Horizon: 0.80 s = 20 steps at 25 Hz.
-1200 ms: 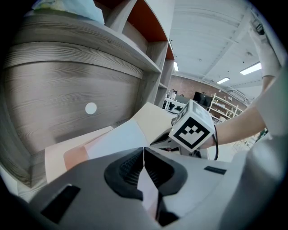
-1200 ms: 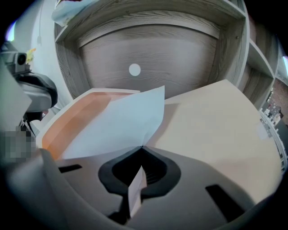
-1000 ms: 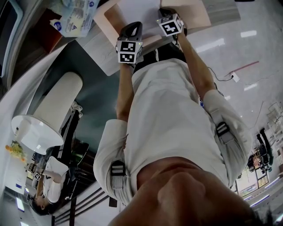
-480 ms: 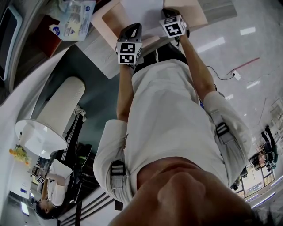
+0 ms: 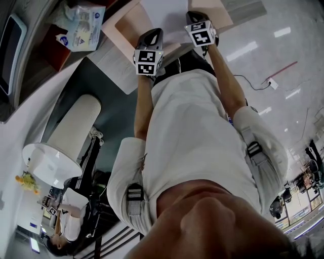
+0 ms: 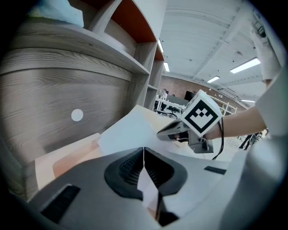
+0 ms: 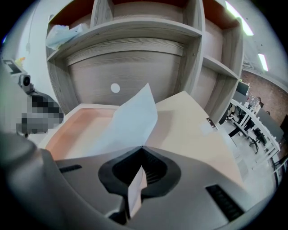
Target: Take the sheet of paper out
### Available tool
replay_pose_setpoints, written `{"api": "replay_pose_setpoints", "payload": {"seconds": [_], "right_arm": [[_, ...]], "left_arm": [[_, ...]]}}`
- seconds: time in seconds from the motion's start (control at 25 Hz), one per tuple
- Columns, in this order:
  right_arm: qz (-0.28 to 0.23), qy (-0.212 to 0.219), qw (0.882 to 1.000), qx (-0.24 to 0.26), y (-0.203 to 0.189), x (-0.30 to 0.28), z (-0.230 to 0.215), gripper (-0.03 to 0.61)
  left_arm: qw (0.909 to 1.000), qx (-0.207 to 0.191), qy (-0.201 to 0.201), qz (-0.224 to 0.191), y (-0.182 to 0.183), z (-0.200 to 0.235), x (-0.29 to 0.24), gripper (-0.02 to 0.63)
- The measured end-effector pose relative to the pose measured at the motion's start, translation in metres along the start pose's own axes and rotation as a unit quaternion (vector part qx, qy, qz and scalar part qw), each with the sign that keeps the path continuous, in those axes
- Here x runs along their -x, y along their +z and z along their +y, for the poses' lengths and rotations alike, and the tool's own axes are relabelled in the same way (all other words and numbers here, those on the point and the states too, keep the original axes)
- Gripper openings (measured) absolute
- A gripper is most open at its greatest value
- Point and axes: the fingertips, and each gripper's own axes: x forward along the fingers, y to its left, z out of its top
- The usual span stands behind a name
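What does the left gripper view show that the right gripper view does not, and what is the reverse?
Only the left gripper view: the right gripper with its marker cube. Only the right gripper view: a small fitting on the edge of the tan flap. Both: the sheet of paper pinched in that view's own shut jaws, the peach folder, the white dot on the wooden panel.

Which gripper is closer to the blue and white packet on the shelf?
Left. The left gripper pinches the paper on the side toward the packet; the right gripper pinches it on the far side.
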Motion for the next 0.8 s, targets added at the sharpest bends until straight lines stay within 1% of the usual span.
{"api": "replay_pose_setpoints", "payload": {"seconds": [0.44, 0.8], "right_arm": [[-0.045, -0.02, 0.999, -0.013, 0.023, 0.041, -0.002, 0.02], [-0.092, -0.029, 0.995, -0.013, 0.051, 0.077, 0.007, 0.02]], "left_arm": [[0.9995, -0.016, -0.01, -0.025, 0.023, -0.007, 0.012, 0.023], [0.9976, -0.027, -0.008, -0.064, 0.05, -0.007, 0.033, 0.023]]}}
